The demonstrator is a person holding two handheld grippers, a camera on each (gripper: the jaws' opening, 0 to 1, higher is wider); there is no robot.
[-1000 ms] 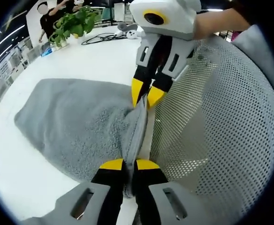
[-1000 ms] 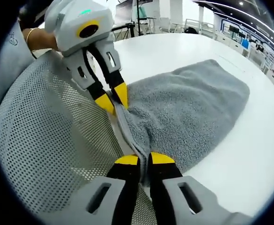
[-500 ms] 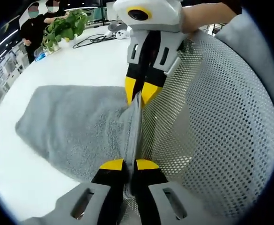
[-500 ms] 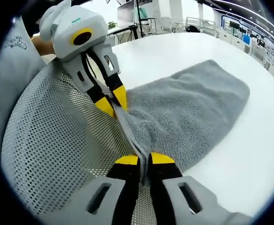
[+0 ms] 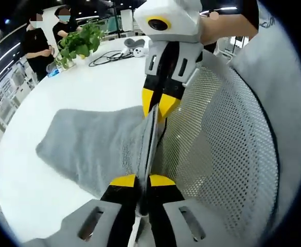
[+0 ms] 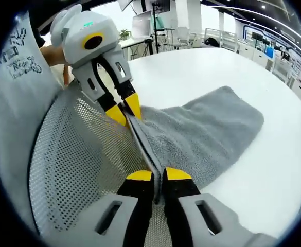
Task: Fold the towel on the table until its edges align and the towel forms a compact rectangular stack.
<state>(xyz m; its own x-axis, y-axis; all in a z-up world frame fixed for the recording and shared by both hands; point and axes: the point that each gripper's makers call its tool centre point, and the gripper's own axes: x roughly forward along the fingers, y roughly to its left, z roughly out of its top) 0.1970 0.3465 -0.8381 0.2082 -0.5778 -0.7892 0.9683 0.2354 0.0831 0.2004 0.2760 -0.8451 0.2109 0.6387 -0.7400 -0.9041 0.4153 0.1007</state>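
Lifted higher than a second ago, both grippers have drawn the near edge of the towel (image 5: 93, 149) up and back off the table (image 5: 83, 87), so less of the cloth lies flat and its far end trails away ahead of the jaws.

That white round table spreads beyond the jaws in both views. A perforated mesh chair back (image 6: 83, 175) sits right beside the jaws, on the side away from the towel.

The grey terry towel is stretched taut between the two grippers, its held edge running straight from one pair of yellow tips to the other. It looks soft, limp and light, with a nubbly pile that should not slip; corners and hems are the natural places to pinch.

The left gripper (image 5: 142, 181) is clamped on one corner, the right gripper (image 6: 158, 175) on the other.

Writing on the grey garment (image 6: 16, 56) at the edge of the right gripper view is too distorted to read surely.
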